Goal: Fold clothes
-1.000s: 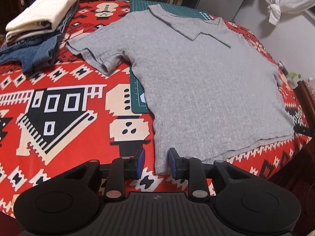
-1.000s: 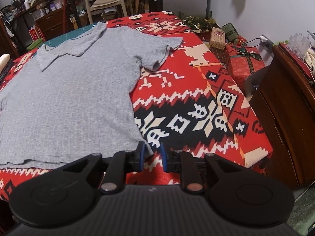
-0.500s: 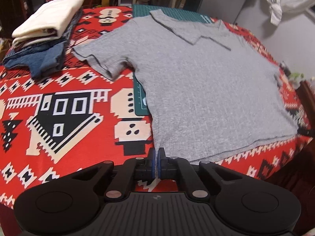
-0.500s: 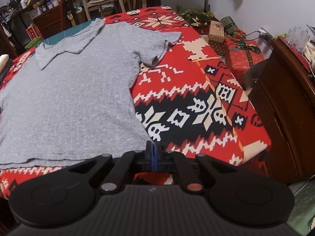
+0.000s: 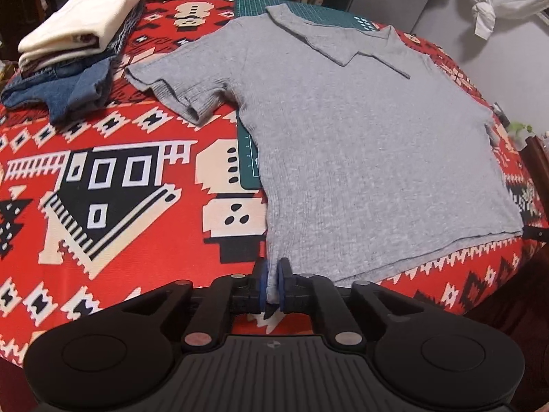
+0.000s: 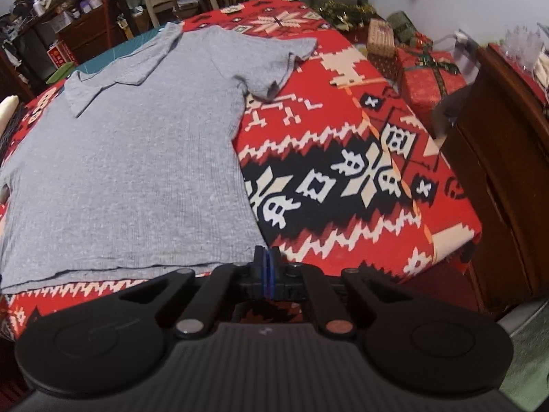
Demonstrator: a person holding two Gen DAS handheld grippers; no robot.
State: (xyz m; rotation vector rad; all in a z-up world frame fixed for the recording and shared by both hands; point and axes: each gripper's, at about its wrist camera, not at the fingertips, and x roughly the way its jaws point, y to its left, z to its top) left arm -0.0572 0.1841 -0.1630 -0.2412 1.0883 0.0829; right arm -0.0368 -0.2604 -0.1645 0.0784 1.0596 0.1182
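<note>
Pinching the near hem corners of the grey shirt (image 5: pixel 360 144) spread flat on the patterned cloth (image 5: pixel 103 189), left gripper (image 5: pixel 273 283) easing slightly and right gripper (image 6: pixel 266 267) closed tight, she seems ready to fold it upward.

Two fisheye views, each riding low behind its own gripper and angled steeply down along the fingers.

Left wrist view: set at the near left hem corner of the grey polo shirt (image 5: pixel 360 144), close to the red patterned tablecloth (image 5: pixel 103 185), facing up the shirt toward the collar, folded clothes stack (image 5: pixel 72 55) at far left.

Right wrist view: set at the near right hem corner of the same shirt (image 6: pixel 130 158), facing toward the collar, wrapped gift boxes (image 6: pixel 429 72) beyond the table edge at right.

Shared by both: shirt, tablecloth (image 6: pixel 343 178), green cutting mat (image 5: pixel 319 15).
</note>
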